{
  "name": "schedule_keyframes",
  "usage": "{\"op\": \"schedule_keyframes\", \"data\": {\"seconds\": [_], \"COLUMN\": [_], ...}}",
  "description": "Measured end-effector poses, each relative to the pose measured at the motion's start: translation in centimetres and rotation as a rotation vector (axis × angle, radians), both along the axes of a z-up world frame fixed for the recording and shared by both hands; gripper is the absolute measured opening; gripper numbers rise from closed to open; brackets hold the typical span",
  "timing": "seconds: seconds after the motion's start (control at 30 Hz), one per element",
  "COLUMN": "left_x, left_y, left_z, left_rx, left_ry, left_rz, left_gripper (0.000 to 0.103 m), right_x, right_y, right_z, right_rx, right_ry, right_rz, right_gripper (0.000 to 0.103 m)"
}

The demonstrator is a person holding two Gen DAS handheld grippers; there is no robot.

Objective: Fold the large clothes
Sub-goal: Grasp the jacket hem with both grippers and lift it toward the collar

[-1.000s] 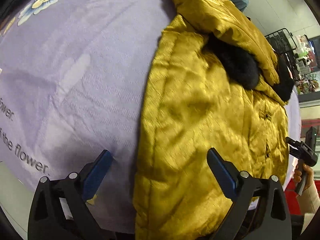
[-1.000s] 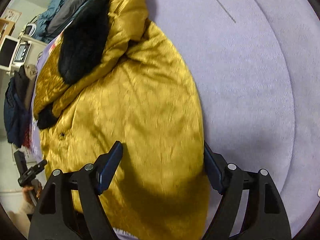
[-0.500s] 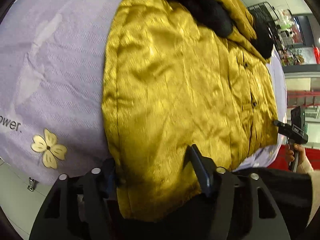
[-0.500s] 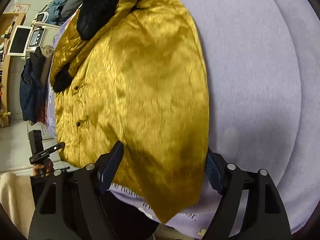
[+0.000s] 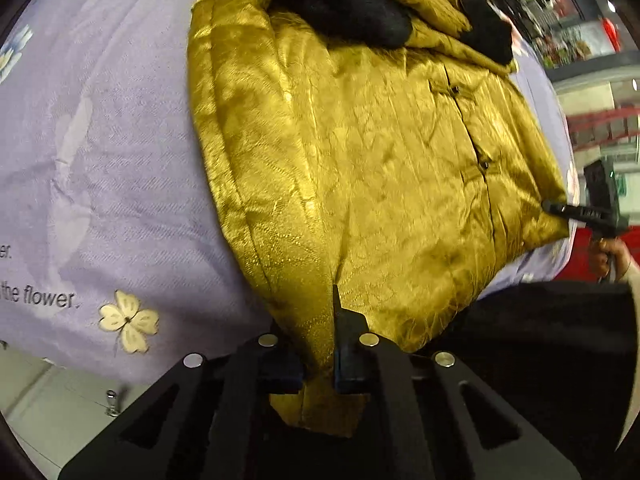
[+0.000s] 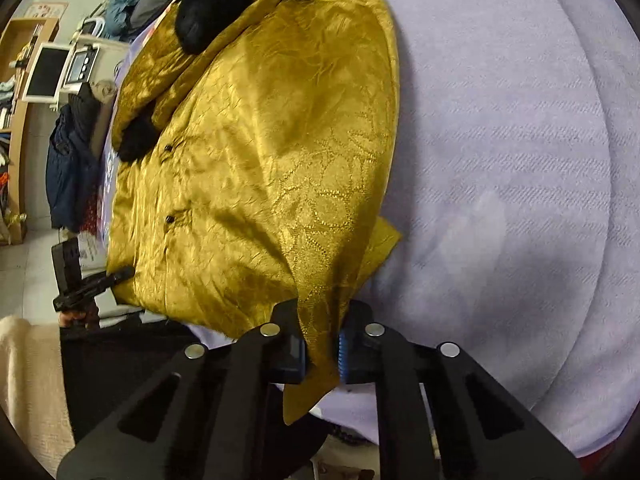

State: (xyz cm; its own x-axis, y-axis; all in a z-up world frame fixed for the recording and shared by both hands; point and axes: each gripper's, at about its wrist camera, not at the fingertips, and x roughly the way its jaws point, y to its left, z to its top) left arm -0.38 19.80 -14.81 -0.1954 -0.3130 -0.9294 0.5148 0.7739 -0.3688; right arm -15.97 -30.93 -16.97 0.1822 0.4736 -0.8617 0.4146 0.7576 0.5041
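Observation:
A large gold satin jacket (image 5: 360, 168) with black fur trim (image 5: 352, 16) at its cuffs lies on a lavender bedsheet (image 5: 104, 160). My left gripper (image 5: 318, 364) is shut on the jacket's bottom hem at its left corner, at the near bed edge. My right gripper (image 6: 322, 354) is shut on the jacket (image 6: 260, 152) at the hem's other corner. The right gripper also shows at the right edge of the left wrist view (image 5: 560, 210), touching the hem. The left gripper shows in the right wrist view (image 6: 116, 276).
The sheet (image 6: 500, 160) carries flower prints (image 5: 128, 320) and printed words. Beyond the bed stand wooden shelves with a monitor (image 6: 44, 72), hanging dark clothes (image 6: 72, 160) and a pile of garments (image 6: 136, 4). The floor (image 5: 44, 408) shows below the bed edge.
Both grippers drew back to the near edge of the bed and closed on the jacket's hem corners; a second ago they were open above the jacket.

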Motion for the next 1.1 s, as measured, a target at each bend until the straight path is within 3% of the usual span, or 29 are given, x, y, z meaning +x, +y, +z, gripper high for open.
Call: {"op": "schedule_keyframes", "data": {"seconds": [0.2, 0.47, 0.8, 1.0, 1.1], "left_x": [-0.5, 1.5, 9.3, 13.8, 15.9], "left_y": [3.2, 1.5, -2.5, -3.3, -3.4], "left_z": [-0.2, 0.9, 7.0, 9.8, 10.4], "left_rx": [0.019, -0.013, -0.185, -0.222, -0.202], "left_ry": [0.051, 0.016, -0.183, -0.286, -0.328], "left_rz": [0.02, 0.066, 0.159, 0.232, 0.253], "left_gripper": [0.008, 0.008, 0.008, 0.008, 0.008], "right_x": [-1.6, -0.3, 9.1, 12.8, 14.3], "right_y": [2.1, 3.2, 4.2, -0.8, -3.6], "right_z": [0.0, -0.8, 3.7, 6.8, 7.8], "right_rx": [0.048, 0.05, 0.019, -0.011, -0.019], "right_ry": [0.047, 0.056, -0.173, -0.286, -0.32], "right_rz": [0.077, 0.036, 0.035, -0.105, -0.192], "right_gripper": [0.009, 0.009, 0.01, 0.01, 0.01]}}
